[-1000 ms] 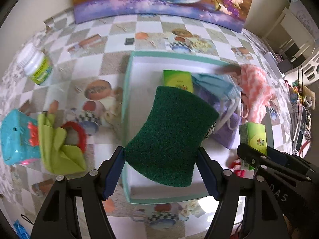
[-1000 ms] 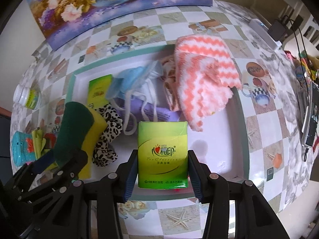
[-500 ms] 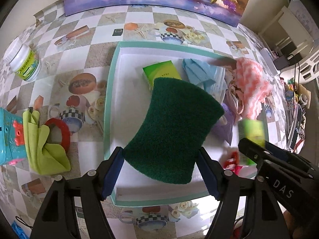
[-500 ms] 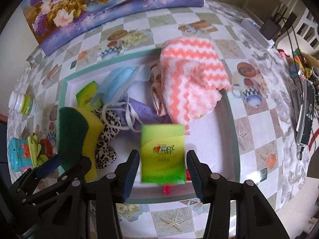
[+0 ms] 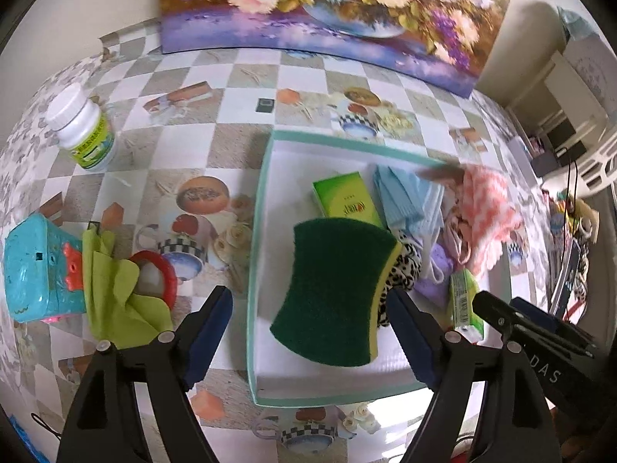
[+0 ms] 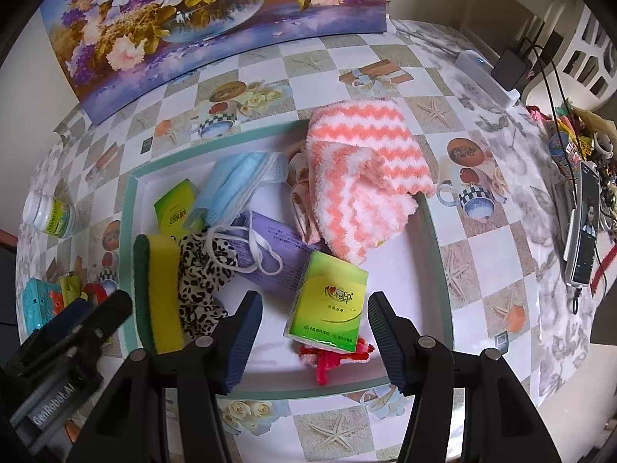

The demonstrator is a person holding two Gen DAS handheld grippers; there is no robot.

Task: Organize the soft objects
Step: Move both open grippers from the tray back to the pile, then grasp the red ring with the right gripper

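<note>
Release noted: left tool (image 5: pixel 308 332) and right tool (image 6: pixel 312 332), jaws just opening and now wide, have dropped the sponge (image 5: pixel 339 293) and tissue pack (image 6: pixel 327 308) into the tray (image 5: pixel 266 193), so both placements look complete.

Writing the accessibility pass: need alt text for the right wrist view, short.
The open right claw hangs above a teal-rimmed white tray, with a green tissue pack lying loose below it. The tray also holds a green-and-yellow sponge, face masks and a pink striped cloth.
</note>
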